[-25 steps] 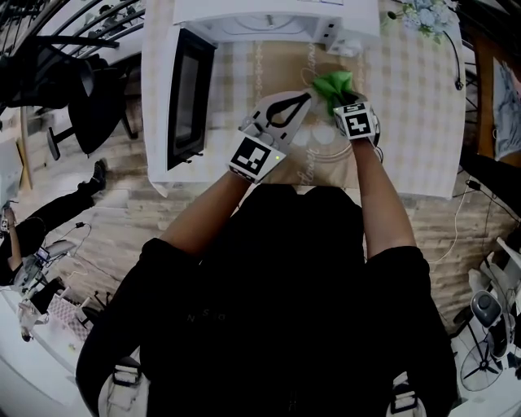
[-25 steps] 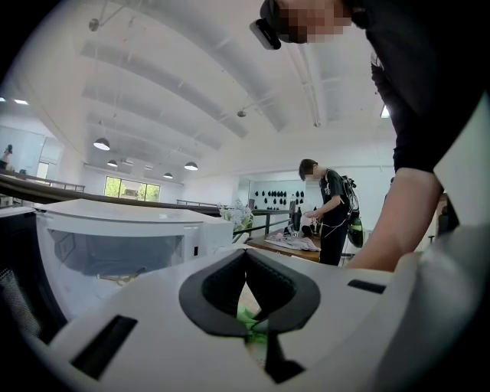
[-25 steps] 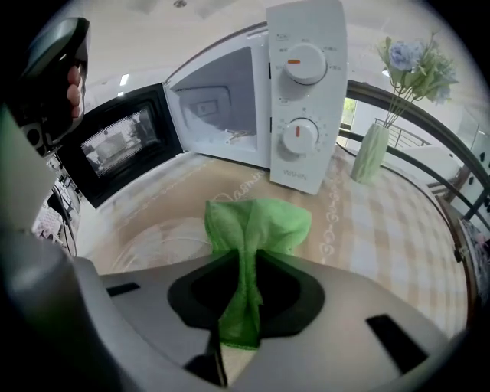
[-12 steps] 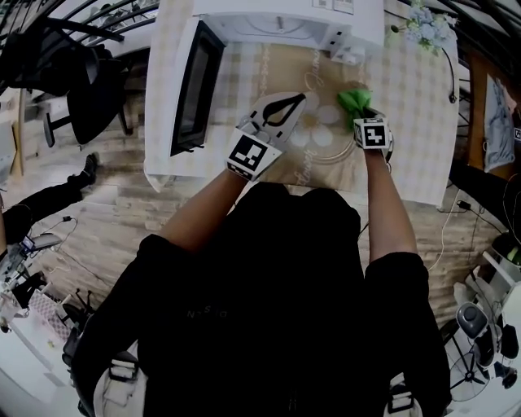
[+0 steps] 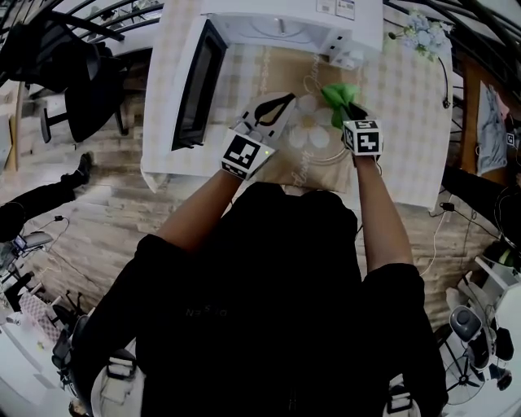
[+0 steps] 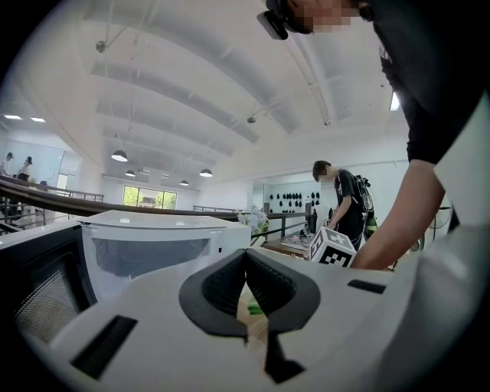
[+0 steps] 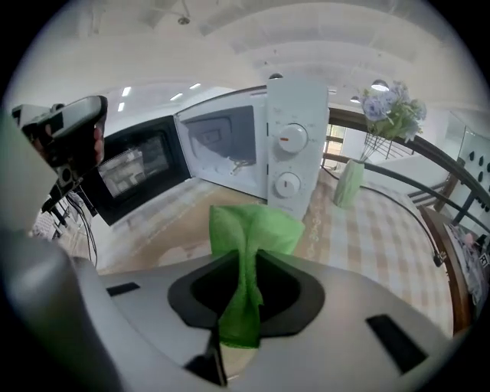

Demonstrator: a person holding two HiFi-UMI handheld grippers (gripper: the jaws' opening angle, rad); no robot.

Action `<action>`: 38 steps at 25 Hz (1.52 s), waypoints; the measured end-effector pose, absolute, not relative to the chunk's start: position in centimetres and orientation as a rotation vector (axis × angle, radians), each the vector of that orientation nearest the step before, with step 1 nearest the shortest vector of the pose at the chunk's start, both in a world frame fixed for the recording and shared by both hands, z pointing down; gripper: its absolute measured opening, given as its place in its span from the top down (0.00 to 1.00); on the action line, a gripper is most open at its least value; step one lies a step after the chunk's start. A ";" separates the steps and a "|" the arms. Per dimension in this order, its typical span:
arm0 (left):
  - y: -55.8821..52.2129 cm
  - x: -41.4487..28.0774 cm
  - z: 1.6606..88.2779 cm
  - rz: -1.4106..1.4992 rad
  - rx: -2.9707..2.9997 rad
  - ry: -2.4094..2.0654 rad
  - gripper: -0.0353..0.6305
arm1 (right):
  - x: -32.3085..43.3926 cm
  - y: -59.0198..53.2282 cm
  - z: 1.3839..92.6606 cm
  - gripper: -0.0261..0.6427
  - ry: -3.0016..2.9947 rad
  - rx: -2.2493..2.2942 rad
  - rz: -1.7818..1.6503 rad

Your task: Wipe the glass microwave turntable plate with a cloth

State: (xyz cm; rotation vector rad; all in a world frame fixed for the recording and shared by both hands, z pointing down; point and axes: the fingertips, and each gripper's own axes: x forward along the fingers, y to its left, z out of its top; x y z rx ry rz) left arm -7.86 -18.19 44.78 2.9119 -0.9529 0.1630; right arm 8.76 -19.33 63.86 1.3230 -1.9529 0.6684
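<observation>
Checked tabletop (image 5: 407, 106) before the open microwave (image 5: 285, 20) carries the glass plate (image 5: 313, 140). The left gripper (image 5: 289, 99), closed, seems to pinch its rim. The right gripper (image 5: 352, 110) clamps the green cloth (image 5: 338, 95) at the plate's far edge. Best press flat and sweep in overlapping arcs.

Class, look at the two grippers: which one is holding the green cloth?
The right gripper: its jaws are clamped on the green cloth. The left gripper has its jaws together with no cloth between them.
</observation>
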 end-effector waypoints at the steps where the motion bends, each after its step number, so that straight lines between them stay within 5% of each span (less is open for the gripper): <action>1: -18.3 -8.1 44.8 0.165 2.908 -0.963 0.92 | 7.8 -19.4 63.6 0.84 -1.973 1.313 0.667; 19: -18.5 -9.5 45.7 0.208 2.868 -1.003 0.92 | -6.2 -17.1 67.6 0.84 -2.066 0.976 0.677; 38: -17.7 -7.7 46.6 0.246 2.838 -1.026 0.92 | -0.3 -15.7 70.1 0.84 -1.988 0.978 0.734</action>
